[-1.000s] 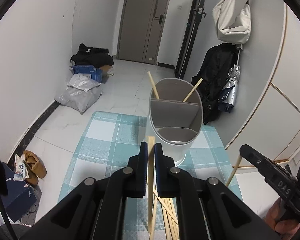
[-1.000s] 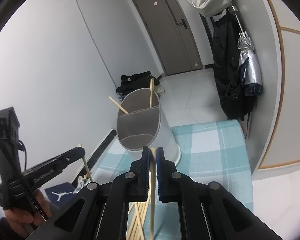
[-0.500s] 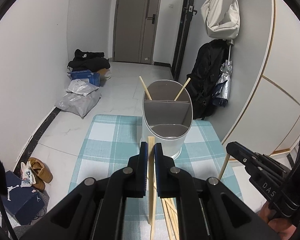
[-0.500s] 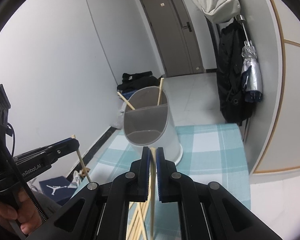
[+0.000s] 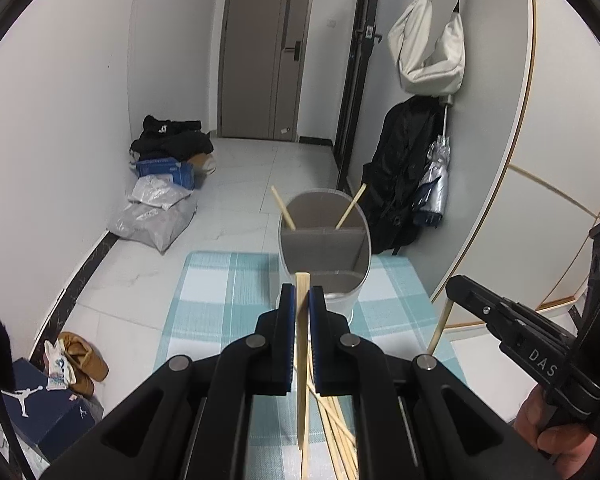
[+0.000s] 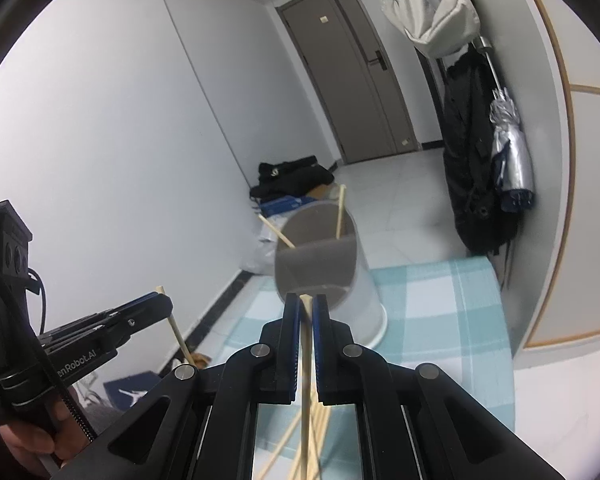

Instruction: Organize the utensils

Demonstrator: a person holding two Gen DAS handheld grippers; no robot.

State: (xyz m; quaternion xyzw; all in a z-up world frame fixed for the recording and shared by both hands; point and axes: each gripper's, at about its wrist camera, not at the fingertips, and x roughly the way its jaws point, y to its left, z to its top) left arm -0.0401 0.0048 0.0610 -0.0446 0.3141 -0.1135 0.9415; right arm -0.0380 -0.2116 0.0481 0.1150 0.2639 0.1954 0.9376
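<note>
My left gripper [image 5: 302, 294] is shut on a wooden chopstick [image 5: 302, 360] that hangs down between its blue pads. The right gripper [image 6: 306, 304] is likewise shut on a chopstick [image 6: 307, 380]; it also shows at the right of the left wrist view as the right gripper [image 5: 454, 286] pinching its chopstick [image 5: 440, 326]. A grey divided utensil holder [image 5: 325, 256] stands ahead on the checked cloth [image 5: 220, 296], two chopsticks [image 5: 282, 212] leaning in its far compartment. Both grippers hover short of the holder. Several loose chopsticks [image 5: 336, 432] lie on the cloth below. The left gripper [image 6: 162, 306] appears left in the right wrist view.
The cloth-covered table [image 6: 452, 300] ends near a curved white wall panel [image 5: 540, 208] on the right. Beyond lie plastic bags [image 5: 156, 216], a blue box [image 5: 162, 168], dark clothes, a hanging black jacket [image 5: 400, 168], an umbrella and a white bag [image 5: 428, 48]. Shoes [image 5: 80, 360] lie on the floor left.
Both grippers rose with their chopsticks, so the holder looks smaller and lower in each view. Grips are unchanged.
</note>
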